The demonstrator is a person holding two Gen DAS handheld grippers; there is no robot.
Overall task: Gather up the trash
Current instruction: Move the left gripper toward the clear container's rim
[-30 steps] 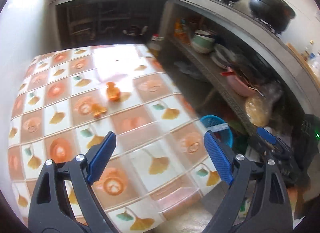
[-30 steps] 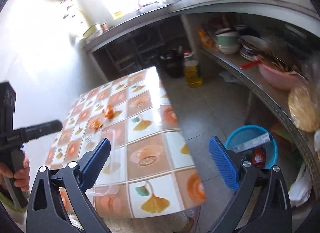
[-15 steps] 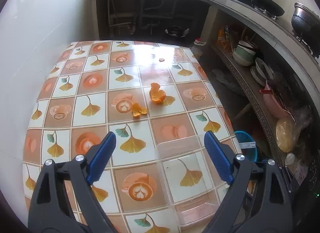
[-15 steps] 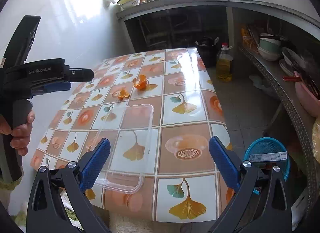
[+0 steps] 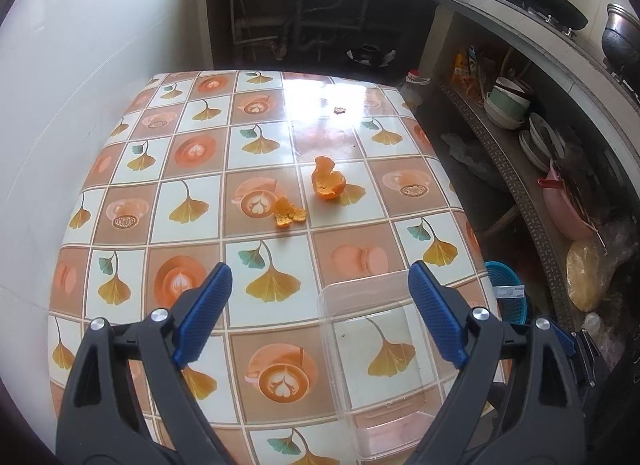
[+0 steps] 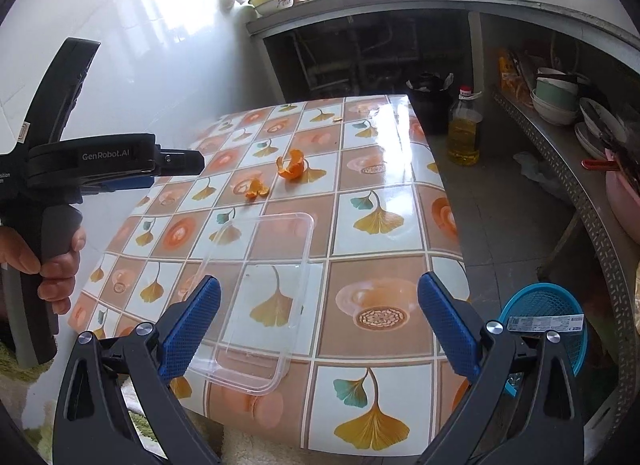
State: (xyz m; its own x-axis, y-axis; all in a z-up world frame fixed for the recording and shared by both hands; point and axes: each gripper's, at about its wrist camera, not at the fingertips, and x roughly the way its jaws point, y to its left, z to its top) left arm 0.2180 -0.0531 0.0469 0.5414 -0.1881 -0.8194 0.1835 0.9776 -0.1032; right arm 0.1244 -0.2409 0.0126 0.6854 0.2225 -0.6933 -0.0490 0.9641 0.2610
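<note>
Two pieces of orange peel lie mid-table: a curled large peel (image 5: 328, 183) (image 6: 293, 166) and a flat small peel (image 5: 289, 217) (image 6: 256, 189). A tiny scrap (image 5: 340, 109) (image 6: 338, 118) lies near the far edge. Nearer me, an empty clear plastic container (image 5: 380, 365) (image 6: 260, 297) rests on the patterned tablecloth (image 5: 160, 205). My left gripper (image 5: 318, 317) hovers open over the near table, well short of the peels. The right gripper (image 6: 318, 325) is open above the container's near end, holding nothing. In the right wrist view a hand holds the left gripper's body (image 6: 100, 165).
A white wall (image 5: 80, 65) bounds the table's left side. To the right run a floor gap, a blue basket (image 6: 548, 325) on the floor, an oil bottle (image 6: 464, 133) and a shelf with bowls (image 5: 508, 105). A counter with pipes under it stands beyond the table.
Both grippers swung from the shelf side to face the table, then steadied. The peels and container came into view; both stay open and nothing was picked up.
</note>
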